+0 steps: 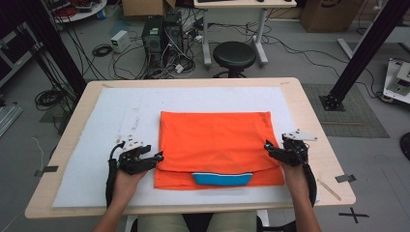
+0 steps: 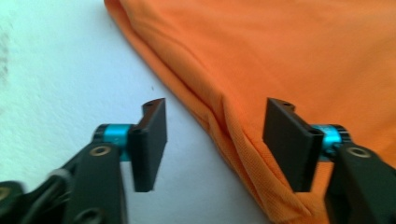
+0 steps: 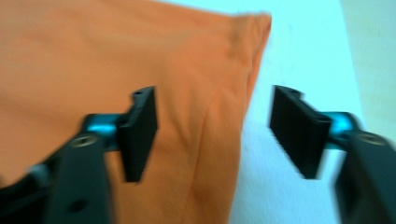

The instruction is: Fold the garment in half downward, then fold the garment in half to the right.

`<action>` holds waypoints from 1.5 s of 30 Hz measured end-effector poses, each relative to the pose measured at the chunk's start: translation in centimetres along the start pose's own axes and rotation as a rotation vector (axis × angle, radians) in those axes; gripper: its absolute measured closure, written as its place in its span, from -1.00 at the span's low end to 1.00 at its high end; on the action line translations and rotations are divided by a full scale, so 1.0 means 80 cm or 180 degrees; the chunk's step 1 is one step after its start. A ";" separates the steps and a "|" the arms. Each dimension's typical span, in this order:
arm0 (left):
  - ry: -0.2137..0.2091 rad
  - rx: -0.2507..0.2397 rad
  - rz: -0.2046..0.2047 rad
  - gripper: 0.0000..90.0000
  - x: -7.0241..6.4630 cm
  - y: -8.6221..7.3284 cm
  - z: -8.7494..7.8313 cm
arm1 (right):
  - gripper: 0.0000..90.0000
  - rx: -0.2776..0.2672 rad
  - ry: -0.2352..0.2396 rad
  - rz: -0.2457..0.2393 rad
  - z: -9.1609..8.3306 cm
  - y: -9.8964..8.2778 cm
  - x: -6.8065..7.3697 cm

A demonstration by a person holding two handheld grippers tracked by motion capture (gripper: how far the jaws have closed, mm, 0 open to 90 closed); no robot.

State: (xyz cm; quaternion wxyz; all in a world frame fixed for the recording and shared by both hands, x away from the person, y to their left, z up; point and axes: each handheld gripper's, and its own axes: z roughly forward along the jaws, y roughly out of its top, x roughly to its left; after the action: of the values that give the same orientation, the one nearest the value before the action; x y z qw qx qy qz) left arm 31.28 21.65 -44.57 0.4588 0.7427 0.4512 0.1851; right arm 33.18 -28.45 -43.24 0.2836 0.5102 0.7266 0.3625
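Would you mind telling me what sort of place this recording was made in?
Most likely a robotics lab or workshop. Computer towers sit on the floor amid loose cables, a black stool stands behind the wooden table, and cardboard boxes line the back.

We see a plain orange garment (image 1: 217,140) with a blue collar band (image 1: 222,179) edged in white, no print on it. It lies on a white mat (image 1: 121,111) flecked with dark specks, over a pale wood desk (image 1: 319,159). The 2 tools, left (image 1: 153,157) and right (image 1: 269,147), are black with turquoise fittings.
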 end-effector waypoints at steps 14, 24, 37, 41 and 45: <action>-0.0231 -0.0796 0.0238 -0.48 0.026 0.009 -0.021 | -0.53 -0.0255 0.0330 -0.0191 -0.012 0.016 0.011; -0.0205 -0.0842 0.0060 -0.49 0.028 0.011 -0.023 | -0.53 -0.0213 0.0409 -0.0175 -0.015 0.014 0.013; -0.0218 -0.0770 0.0045 -0.49 0.025 0.007 -0.023 | -0.53 -0.0217 0.0411 -0.0139 -0.016 0.014 0.014; -0.0228 -0.0714 -0.0014 -0.49 0.022 0.004 -0.023 | -0.53 -0.0206 0.0421 -0.0165 -0.014 0.015 0.017; -0.0259 -0.0571 -0.0024 -0.49 0.019 0.002 -0.022 | -0.53 -0.0204 0.0453 -0.0186 -0.013 0.020 0.023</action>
State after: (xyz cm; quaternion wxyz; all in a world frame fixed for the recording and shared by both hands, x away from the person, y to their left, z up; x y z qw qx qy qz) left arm 30.92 23.84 -43.75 0.5421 0.7039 0.4166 0.1927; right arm 32.66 -26.57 -41.41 0.2578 0.4524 0.7475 0.4125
